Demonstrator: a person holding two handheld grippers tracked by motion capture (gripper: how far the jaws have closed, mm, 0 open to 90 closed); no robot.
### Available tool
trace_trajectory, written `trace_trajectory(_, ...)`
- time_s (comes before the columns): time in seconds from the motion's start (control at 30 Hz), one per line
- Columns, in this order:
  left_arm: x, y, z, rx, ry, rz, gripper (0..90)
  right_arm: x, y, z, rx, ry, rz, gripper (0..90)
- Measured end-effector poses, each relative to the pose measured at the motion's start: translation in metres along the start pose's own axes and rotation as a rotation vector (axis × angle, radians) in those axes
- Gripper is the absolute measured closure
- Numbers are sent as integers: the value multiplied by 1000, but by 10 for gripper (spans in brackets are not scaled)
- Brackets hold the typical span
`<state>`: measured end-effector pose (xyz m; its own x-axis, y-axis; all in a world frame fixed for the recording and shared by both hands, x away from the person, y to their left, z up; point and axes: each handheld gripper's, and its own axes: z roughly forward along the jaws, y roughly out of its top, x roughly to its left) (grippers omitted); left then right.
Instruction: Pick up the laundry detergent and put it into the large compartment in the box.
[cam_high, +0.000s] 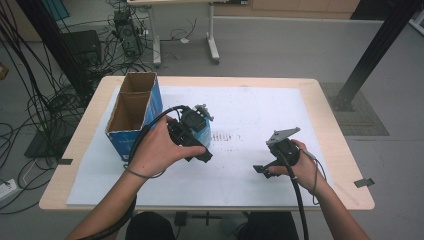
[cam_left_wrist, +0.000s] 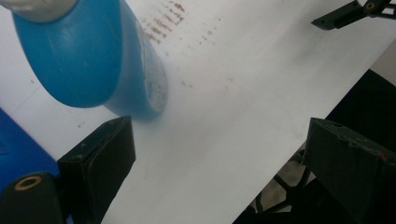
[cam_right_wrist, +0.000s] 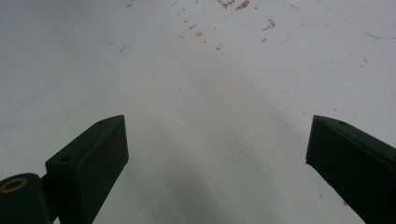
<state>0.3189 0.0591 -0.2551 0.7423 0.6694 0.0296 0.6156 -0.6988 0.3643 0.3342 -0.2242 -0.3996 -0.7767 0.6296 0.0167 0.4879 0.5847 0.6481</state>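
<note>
Blue plastic bottle (cam_left_wrist: 88, 56) lies just ahead-left of my spread, empty left gripper (cam_left_wrist: 219, 154), long axis slanted across white paper (cam_left_wrist: 243, 93); right gripper (cam_right_wrist: 217, 154) spread, farther.

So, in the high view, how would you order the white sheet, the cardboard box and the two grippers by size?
1. white sheet, covering most of the table.
2. cardboard box, open-topped with blue sides.
3. left gripper and right gripper: they look about alike, and the hands hide parts of both, so I won't rank them.
</note>
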Motion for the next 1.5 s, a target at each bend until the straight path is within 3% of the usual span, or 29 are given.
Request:
trace_trajectory(0.37, 7, 19, -22, -18, 34, 24, 95, -1, 1, 2, 5, -3, 1, 53)
trace_trajectory(0.83, 25, 41, -40, -51, 57, 16, 96, -5, -1, 1, 11, -3, 17, 51)
trace_trajectory(1.2, 41, 51, -41, -58, 54, -9, 96, -9, 2, 3, 11, -3, 16, 50)
trace_trajectory(1.5, 49, 61, -32, -42, 52, -17, 96, -10, 3, 4, 13, -2, 13, 48)
